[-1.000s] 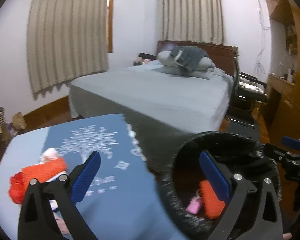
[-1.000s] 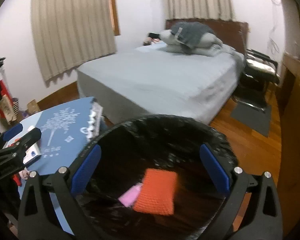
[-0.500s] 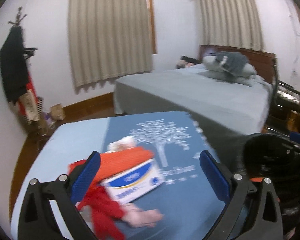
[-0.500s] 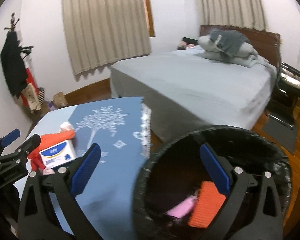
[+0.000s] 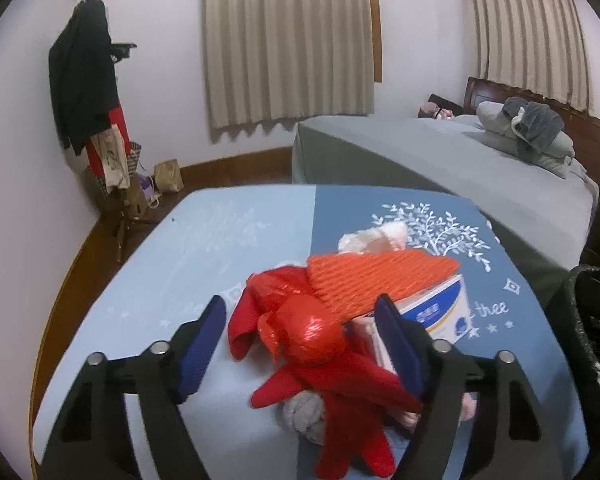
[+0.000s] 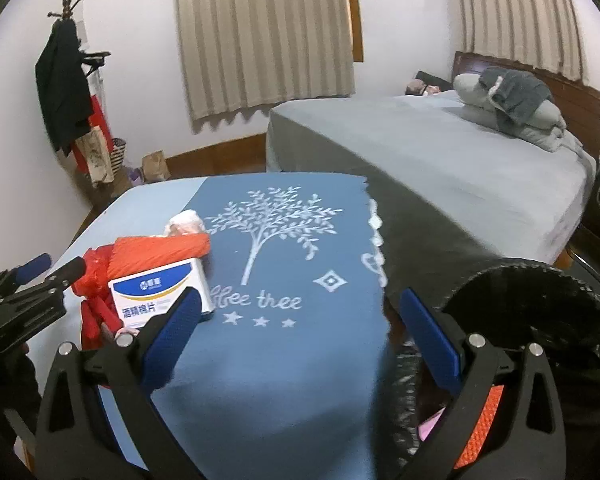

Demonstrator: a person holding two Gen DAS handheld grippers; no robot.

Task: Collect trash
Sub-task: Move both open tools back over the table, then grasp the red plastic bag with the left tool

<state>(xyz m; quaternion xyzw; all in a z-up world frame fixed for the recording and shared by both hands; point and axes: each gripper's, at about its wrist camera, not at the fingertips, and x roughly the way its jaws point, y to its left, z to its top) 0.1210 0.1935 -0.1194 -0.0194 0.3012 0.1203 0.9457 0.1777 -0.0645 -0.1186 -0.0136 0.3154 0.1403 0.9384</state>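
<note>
left hand-held gripper [image 5: 300,340]: angled down, jaws closing | right hand-held gripper [image 6: 300,328]: angled down, jaws apart

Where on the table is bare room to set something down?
Free: the dark blue cloth around the tree print, between the box and the bin; also the pale far-left cloth. Crowded: the red trash pile at the left gripper.

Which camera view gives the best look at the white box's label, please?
The right wrist view: the white box faces that camera, its blue and yellow label and printed characters fully visible. In the left wrist view the box is mostly hidden under the orange foam net and behind a gripper finger.
</note>
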